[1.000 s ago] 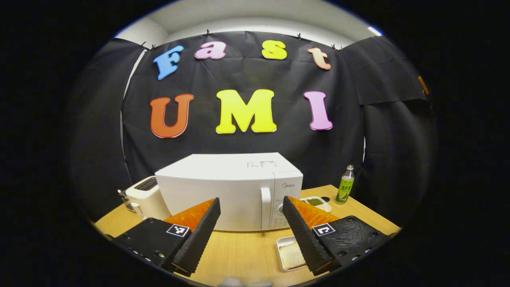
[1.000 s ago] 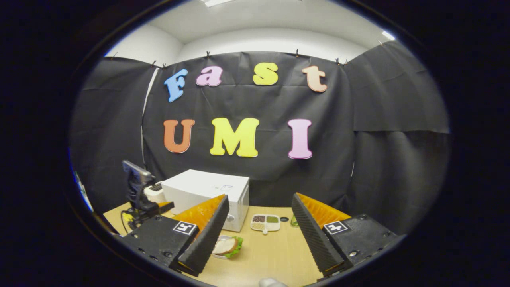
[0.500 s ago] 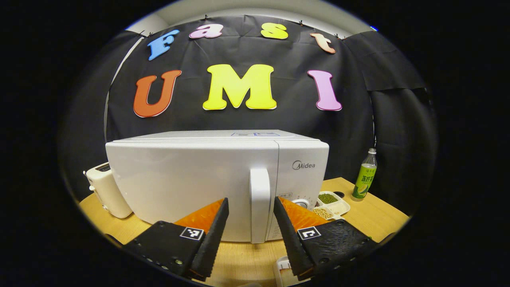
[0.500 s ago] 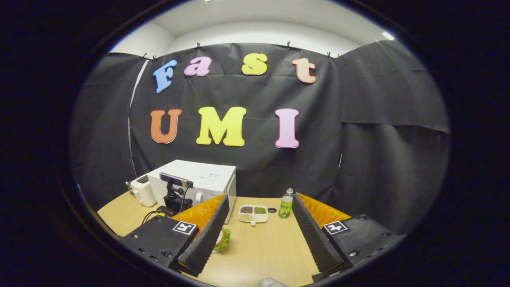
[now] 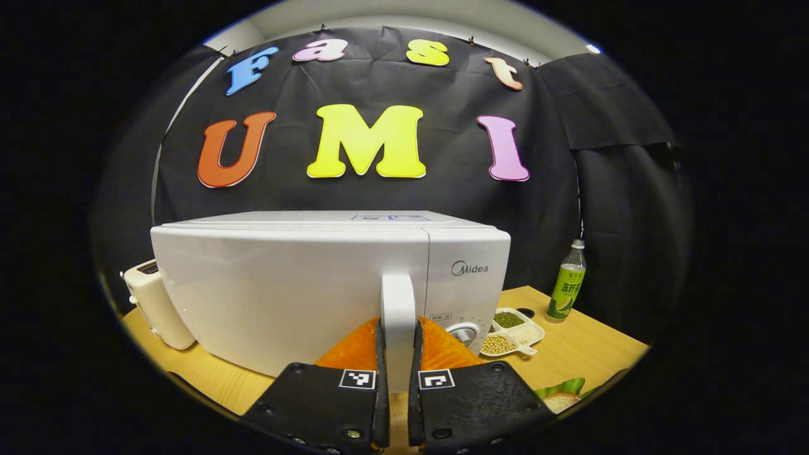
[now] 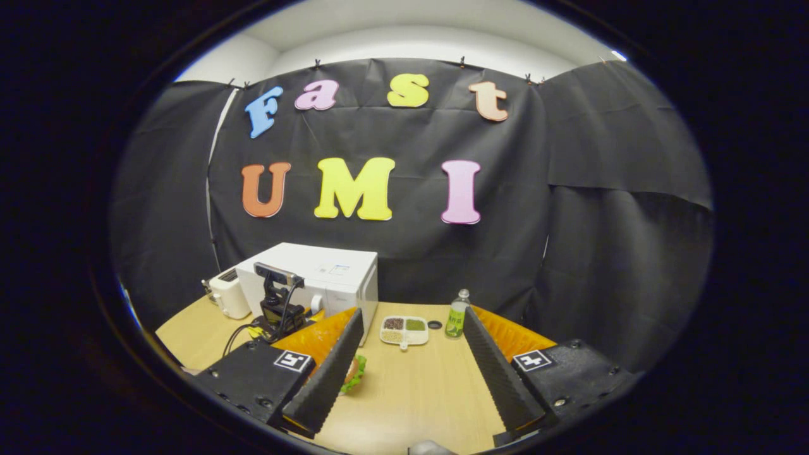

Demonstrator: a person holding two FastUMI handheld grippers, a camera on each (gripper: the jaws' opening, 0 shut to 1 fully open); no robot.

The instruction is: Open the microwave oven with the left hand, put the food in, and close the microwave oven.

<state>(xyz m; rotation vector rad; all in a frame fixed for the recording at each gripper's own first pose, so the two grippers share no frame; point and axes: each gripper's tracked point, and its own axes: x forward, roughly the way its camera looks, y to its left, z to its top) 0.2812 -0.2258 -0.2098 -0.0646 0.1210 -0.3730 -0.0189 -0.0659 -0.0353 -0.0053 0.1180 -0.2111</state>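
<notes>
1. In the left gripper view, the left gripper (image 5: 398, 354) is clamped on the microwave's door handle (image 5: 398, 303), one finger pressed flat against each side of the upright white bar.
2. In the right gripper view, the right gripper (image 6: 411, 366) is spread wide over the bare wooden table (image 6: 417, 392), with nothing between its fingers.
3. Just past its left finger in the right gripper view lies the food, a sandwich (image 6: 354, 374) with green lettuce at its edge, partly hidden by that finger; the left gripper view catches it low at the right (image 5: 559, 395).
4. The microwave (image 5: 291, 284) stands on the table with its door shut, the control panel and a dial to the right of the handle.
5. Right of the microwave sits a white divided dish (image 5: 510, 330) holding beans and grains, and farther right a green-labelled bottle (image 5: 565, 281) stands upright.
6. A white toaster (image 5: 152, 303) stands at the microwave's left, close beside it.
7. From the right gripper view, the left gripper's body with its camera bar and cables (image 6: 278, 303) sits in front of the microwave (image 6: 328, 278).
</notes>
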